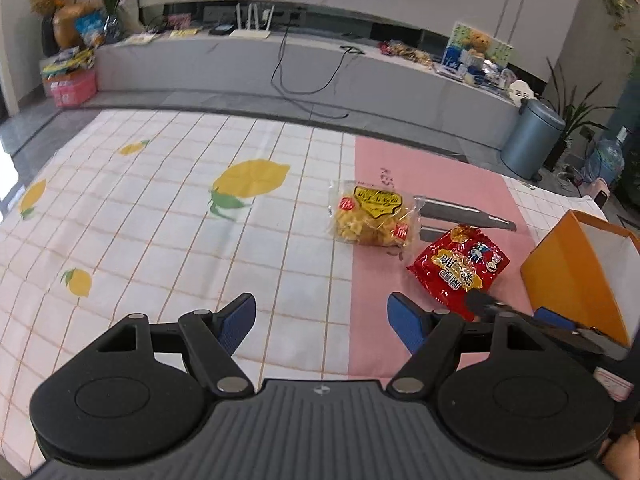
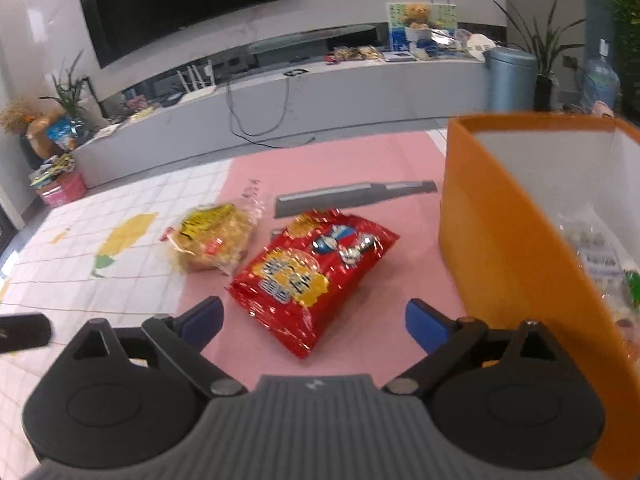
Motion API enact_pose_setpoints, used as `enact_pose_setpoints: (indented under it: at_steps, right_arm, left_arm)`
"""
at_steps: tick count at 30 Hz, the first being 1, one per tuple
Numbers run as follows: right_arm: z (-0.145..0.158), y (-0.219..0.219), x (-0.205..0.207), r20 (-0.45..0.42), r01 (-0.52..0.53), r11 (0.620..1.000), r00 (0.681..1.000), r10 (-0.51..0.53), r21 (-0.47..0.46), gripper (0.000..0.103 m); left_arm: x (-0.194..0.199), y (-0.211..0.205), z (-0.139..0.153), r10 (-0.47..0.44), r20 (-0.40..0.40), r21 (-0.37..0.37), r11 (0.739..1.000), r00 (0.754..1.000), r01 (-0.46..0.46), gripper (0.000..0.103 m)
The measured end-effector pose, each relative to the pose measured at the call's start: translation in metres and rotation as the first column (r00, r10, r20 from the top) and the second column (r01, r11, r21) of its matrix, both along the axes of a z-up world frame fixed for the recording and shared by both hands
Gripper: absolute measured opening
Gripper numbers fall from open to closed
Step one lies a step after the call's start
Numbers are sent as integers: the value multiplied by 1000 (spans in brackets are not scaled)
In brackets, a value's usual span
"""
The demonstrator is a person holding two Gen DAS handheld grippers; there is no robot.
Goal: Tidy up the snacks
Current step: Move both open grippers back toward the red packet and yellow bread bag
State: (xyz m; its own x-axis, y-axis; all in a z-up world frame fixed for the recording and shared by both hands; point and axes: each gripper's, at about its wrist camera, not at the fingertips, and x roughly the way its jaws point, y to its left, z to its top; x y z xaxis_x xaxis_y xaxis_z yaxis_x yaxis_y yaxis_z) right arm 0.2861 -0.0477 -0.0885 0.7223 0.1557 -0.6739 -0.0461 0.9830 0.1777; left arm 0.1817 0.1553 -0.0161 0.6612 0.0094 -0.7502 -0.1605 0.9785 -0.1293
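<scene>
The left claw (image 1: 321, 316) hangs low over the counter (image 1: 160, 220), its blue pads (image 1: 240, 318) spread wide apart with nothing between them. It points across the lemon-print checked cloth toward the pink mat (image 1: 432, 184), which serves here as the landmark. The right claw (image 2: 314, 320) is also spread apart and empty, angled down at the mat from its near edge, with the red snack bag (image 2: 314, 276) lying just ahead of the gap between its pads.

That red bag (image 1: 460, 266) lies flat on the mat's near right part. The yellow snack bag (image 1: 370, 216) lies on the mat's left edge, beside the red bag; from the right wrist view the two bags (image 2: 214, 240) look close, but whether they touch cannot be told. The orange box (image 2: 516, 248) stands upright at the mat's right side, its top open.

In the left wrist view the box (image 1: 568, 276) is cut off by the frame edge, and the right claw's dark tip (image 1: 484, 304) covers the red bag's near corner. Inside the box, clear-wrapped packets (image 2: 600, 256) show only as a blur, so their labels cannot be read. A grey printed shape (image 2: 352, 196) on the mat is partly hidden behind the two bags. The box's near wall is blurred where it passes the right claw.
</scene>
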Motion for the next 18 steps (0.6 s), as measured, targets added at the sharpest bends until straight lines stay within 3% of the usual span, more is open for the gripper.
enact_pose_setpoints:
  at_steps: [9, 12, 14, 18]
  right_arm:
    - [-3, 2, 8, 14, 23, 1000, 1000, -23, 5, 100]
    - [-3, 1, 6, 10, 16, 1000, 1000, -16, 2, 100]
    - [-4, 1, 6, 5, 18, 1000, 1000, -18, 13, 100]
    - [-7, 2, 5, -10, 20, 1000, 1000, -20, 18, 100]
  left_arm:
    - [19, -7, -8, -27, 17, 27, 999, 999, 27, 88]
    - [35, -10, -9, -84, -21, 59, 995, 996, 85, 88]
    - [44, -8, -8, -113, -40, 28, 993, 993, 114, 87]
    - [63, -3, -4, -156, -3, -22, 988, 988, 156, 87]
